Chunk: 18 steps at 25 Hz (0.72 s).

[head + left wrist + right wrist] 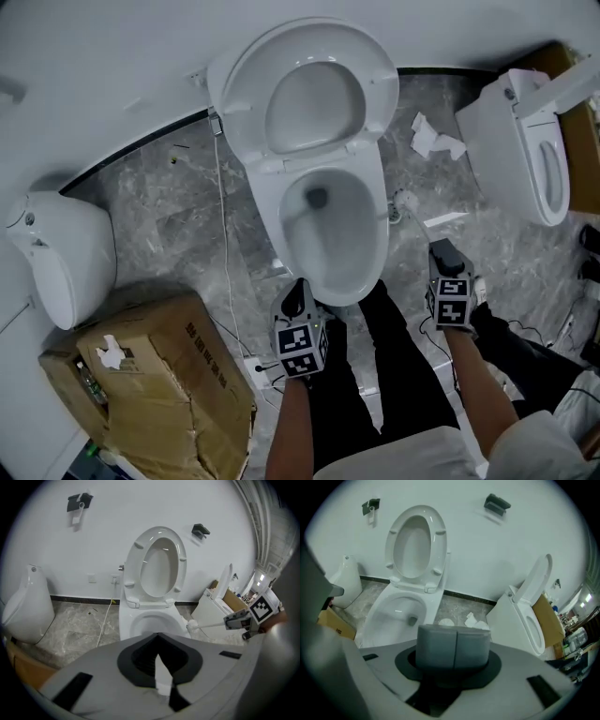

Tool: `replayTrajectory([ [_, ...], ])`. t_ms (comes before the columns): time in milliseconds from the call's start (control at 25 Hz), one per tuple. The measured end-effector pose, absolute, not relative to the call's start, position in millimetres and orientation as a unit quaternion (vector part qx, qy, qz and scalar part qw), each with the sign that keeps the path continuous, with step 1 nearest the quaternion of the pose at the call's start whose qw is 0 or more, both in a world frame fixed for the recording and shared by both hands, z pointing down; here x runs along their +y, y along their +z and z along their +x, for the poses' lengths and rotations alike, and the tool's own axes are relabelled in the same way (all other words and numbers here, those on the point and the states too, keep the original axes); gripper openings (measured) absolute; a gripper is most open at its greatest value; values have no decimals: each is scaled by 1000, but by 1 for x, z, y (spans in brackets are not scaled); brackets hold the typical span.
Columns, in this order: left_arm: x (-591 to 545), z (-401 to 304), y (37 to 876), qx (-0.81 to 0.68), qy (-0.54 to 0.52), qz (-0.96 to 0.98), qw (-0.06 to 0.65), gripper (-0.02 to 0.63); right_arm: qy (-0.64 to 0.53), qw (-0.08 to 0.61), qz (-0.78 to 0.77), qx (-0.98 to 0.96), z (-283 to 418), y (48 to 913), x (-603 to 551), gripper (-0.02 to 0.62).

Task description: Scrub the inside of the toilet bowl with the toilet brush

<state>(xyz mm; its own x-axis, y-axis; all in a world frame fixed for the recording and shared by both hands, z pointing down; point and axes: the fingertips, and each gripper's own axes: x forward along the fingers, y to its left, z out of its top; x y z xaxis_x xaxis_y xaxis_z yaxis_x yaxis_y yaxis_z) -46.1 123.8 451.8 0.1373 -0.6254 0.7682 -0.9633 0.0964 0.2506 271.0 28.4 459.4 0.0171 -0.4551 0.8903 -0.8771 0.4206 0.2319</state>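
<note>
1. Facing a white wall over a grey marbled floor (169, 225), in a room crowded with white fixtures.
2. Gripping the toilet brush (210, 625) in the right gripper (453, 645), jaws pressing in on the handle. Carrying its white head (193, 626) in the air just beside the right flank of the toilet bowl (270, 211), outside the rim rather than inside it.
3. Judging progress: not scrubbing at this moment, with no bristles touching the inner wall and only water and the drain showing at the bottom. Being unable to tell whether any scrubbing is done, so counting the work inside the bowl as left.
4. Finding the seat and lid (314, 94) standing raised against the wall, barring nothing.
5. Hovering the left gripper (158, 653) near the bowl's front rim, jaws drawn together on nothing.
6. Moving outward: crumpled paper (433, 141) lying on the floor to the right, a second toilet (525, 150) beyond it, and a cardboard box (159, 375) sitting at lower left.
</note>
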Motion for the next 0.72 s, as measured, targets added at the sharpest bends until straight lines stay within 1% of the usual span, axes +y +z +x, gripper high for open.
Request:
replayTrajectory([
  [160, 127, -48, 449, -620, 199, 648, 394, 25, 141, 471, 500, -713, 245, 415, 21, 167],
  [360, 142, -58, 455, -615, 197, 657, 389, 25, 60, 444, 432, -783, 181, 392, 40, 167],
  [560, 177, -67, 466, -611, 213, 650, 399, 25, 43, 483, 351, -801, 146, 436, 77, 167],
  [720, 190, -62, 472, -605, 218, 649, 406, 23, 62, 536, 307, -784, 150, 478, 90, 167],
])
